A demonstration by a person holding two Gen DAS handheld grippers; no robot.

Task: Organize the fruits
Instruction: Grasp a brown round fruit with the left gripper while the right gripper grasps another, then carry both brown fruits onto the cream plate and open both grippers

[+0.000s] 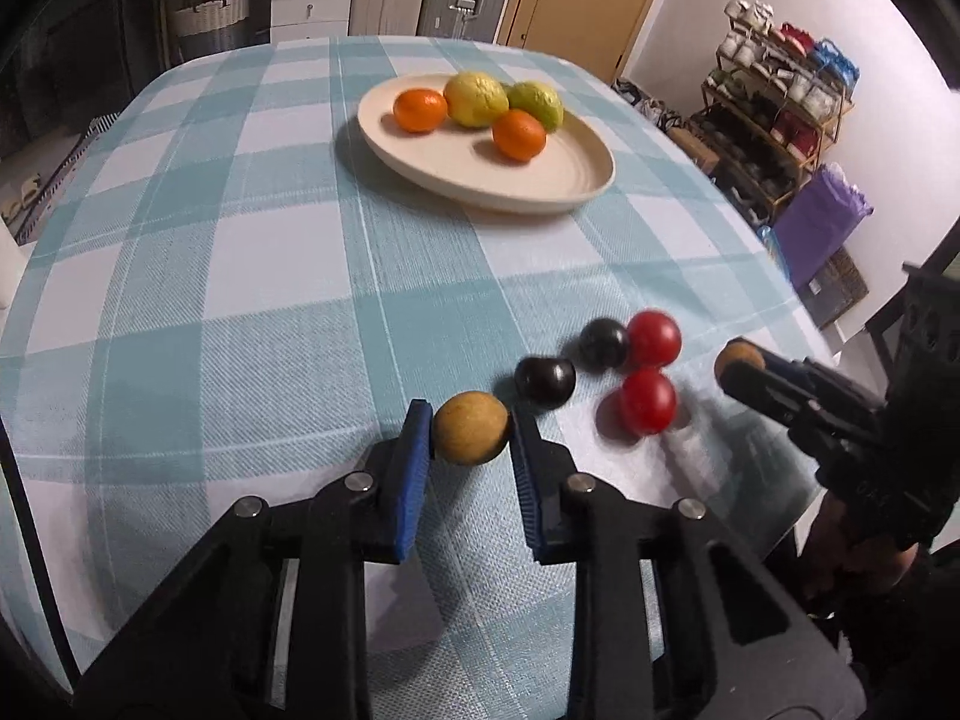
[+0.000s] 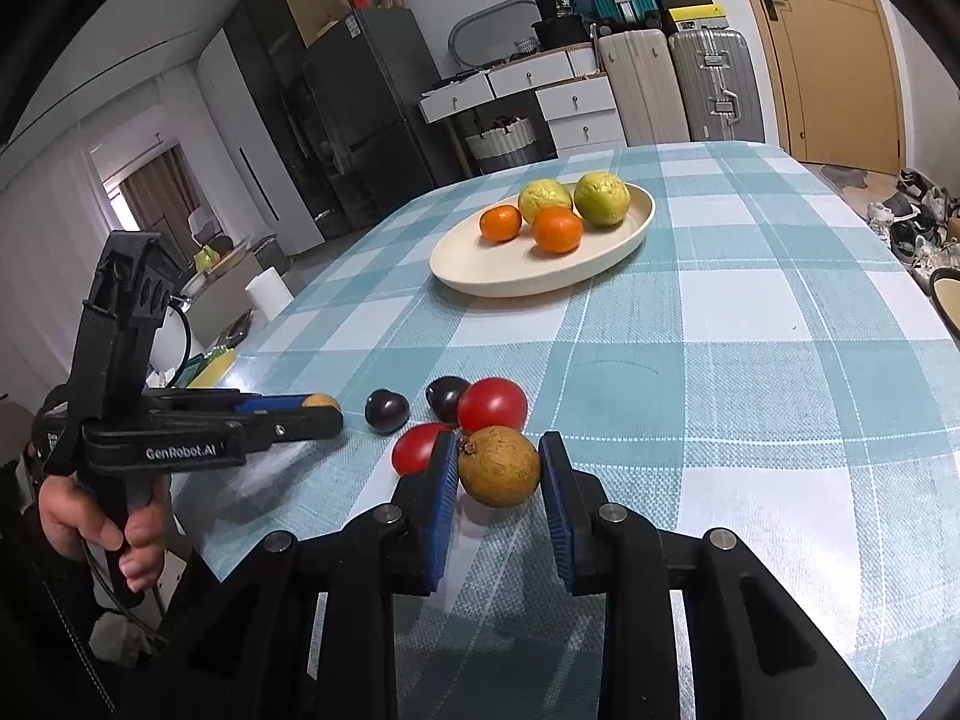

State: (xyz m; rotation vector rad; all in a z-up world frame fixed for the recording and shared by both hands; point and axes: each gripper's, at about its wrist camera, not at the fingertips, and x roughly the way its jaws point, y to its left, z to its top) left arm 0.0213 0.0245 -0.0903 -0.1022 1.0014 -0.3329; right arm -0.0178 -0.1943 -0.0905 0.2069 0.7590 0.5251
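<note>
- Two brown round fruits are held: one brown fruit (image 1: 471, 427) is squeezed by the left gripper (image 1: 471, 432), the other brown fruit (image 2: 499, 467) by the right gripper (image 2: 498, 471), stem end up-left.
- Two red fruits (image 1: 648, 401) and two dark plums (image 1: 545, 382) are seen near the table's (image 1: 240, 276) near edge.
- Two oranges (image 1: 519, 134), one lemon (image 1: 477, 98) and one green fruit (image 1: 537, 103) are kept on the plate (image 1: 576, 180), farther in.

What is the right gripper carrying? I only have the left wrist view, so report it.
Observer: The right gripper is shut on a brown fruit, one blue pad on each side.
Operator: Check its stem end.
Observer: A small dark stem nub sits at the fruit's upper left, beside the left pad.
Operator: Now look at my left gripper from that side.
Observer: A bare hand grips the handle of the left gripper, which is shut on a second brown fruit.
</note>
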